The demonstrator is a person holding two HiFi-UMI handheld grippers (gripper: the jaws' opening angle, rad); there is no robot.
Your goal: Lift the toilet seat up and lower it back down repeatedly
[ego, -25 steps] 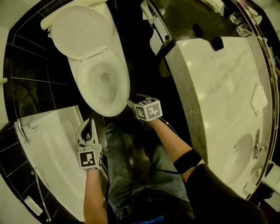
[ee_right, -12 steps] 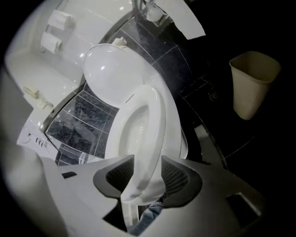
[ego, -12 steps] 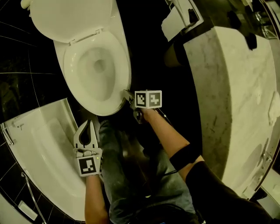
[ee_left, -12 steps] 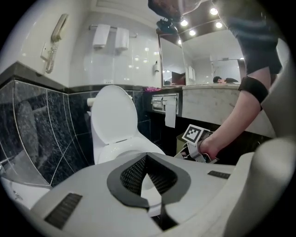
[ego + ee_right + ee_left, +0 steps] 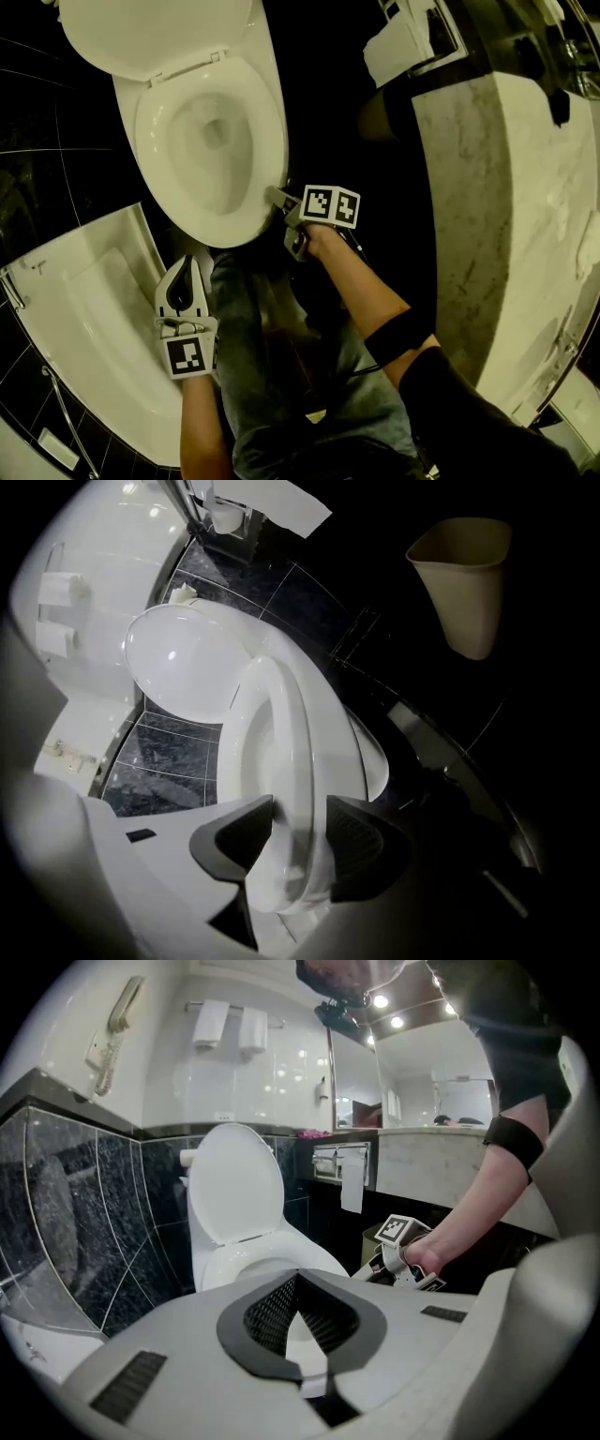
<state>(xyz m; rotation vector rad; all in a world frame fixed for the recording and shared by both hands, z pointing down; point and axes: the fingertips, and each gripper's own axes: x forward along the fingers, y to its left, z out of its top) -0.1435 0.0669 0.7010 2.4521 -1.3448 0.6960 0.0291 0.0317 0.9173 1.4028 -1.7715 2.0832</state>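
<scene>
The right gripper has its jaws set wide on the front rim of the white oval toilet seat, and its pads appear to press on both faces. The seat lies flat on the bowl, with the white lid raised behind it. To lift well, I judge the grip should take the seat alone, not the bowl edge, then follow the hinge's arc slowly. The left gripper is closed and empty, and best kept aside.

To your left you have a white bathtub. To your right stands a marble counter, with toilet paper and a pale waste bin beside it.
</scene>
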